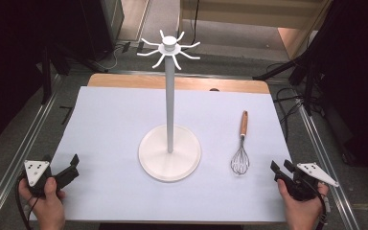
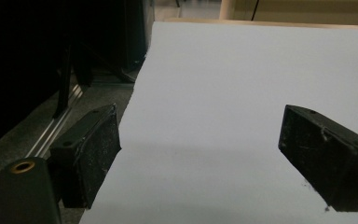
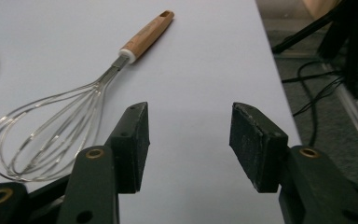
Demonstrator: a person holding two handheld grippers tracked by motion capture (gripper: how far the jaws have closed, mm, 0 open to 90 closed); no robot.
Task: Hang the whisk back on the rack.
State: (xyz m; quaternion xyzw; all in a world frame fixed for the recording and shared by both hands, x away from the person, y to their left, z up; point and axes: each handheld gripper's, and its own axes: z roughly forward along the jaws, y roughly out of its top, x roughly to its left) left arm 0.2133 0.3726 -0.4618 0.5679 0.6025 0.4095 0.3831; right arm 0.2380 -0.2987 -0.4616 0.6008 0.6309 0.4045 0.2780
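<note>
We see a white-covered table (image 1: pixel 115 124) bearing a white hook stand (image 1: pixel 170 143) at centre. Right of it lies a whisk (image 1: pixel 241 146), wooden handle pointing away. Left gripper (image 2: pixel 200 154) and right gripper (image 3: pixel 189 140) rest at the near corners, jaws wide, holding nothing.

The stand (image 1: pixel 169 152) rises tall at the middle of the sheet (image 1: pixel 110 124); a whisk (image 1: pixel 241 146) lies right of it. Left half is bare.
</note>
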